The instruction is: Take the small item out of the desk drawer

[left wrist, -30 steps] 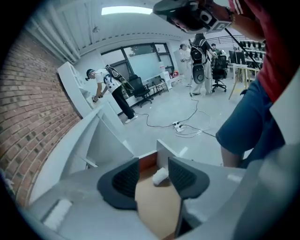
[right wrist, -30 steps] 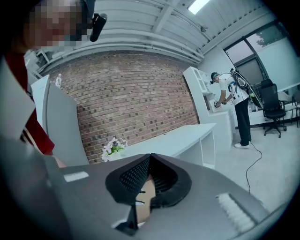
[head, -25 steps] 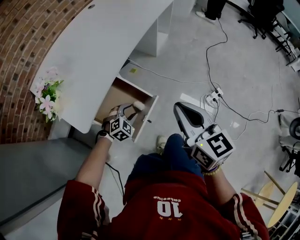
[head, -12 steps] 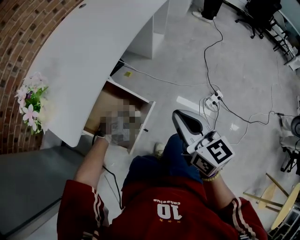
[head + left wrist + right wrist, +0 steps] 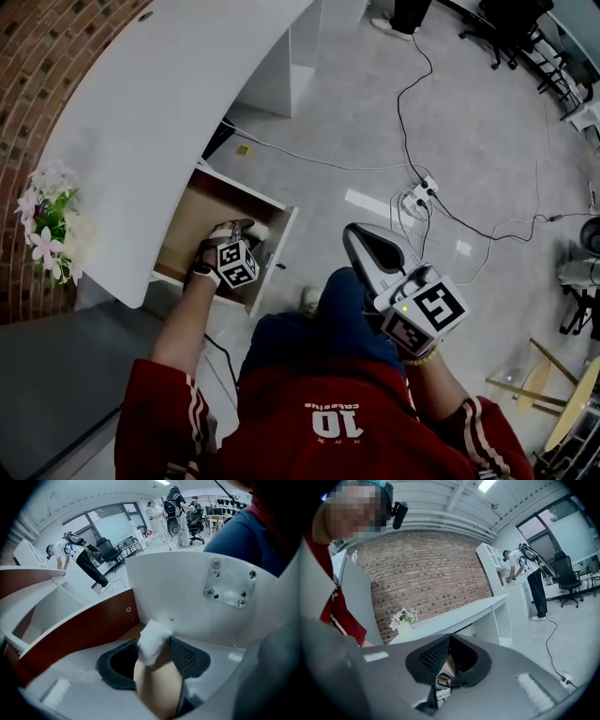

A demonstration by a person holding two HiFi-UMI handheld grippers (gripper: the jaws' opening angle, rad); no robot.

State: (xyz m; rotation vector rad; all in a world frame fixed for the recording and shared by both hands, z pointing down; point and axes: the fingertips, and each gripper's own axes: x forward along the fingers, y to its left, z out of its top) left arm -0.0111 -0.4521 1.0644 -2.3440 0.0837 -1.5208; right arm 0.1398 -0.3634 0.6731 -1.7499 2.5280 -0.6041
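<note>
Left gripper (image 5: 247, 229) sits inside the open drawer (image 5: 199, 201), jaws spread wide around the item (image 5: 153, 645), seemingly not yet clamped, poised to lift it. Right gripper (image 5: 355, 242) hangs closed, empty, aside.

Drawer (image 5: 201, 212) interior matt wood, front smooth white; wall (image 5: 42, 47) rough brick.

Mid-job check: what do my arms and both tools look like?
The left tool and right tool are pale grey shells with black textured pads, each carrying a cube of black-and-white square markers. The sleeves are red with white stripes; a dark wristband sits on the left wrist.
</note>
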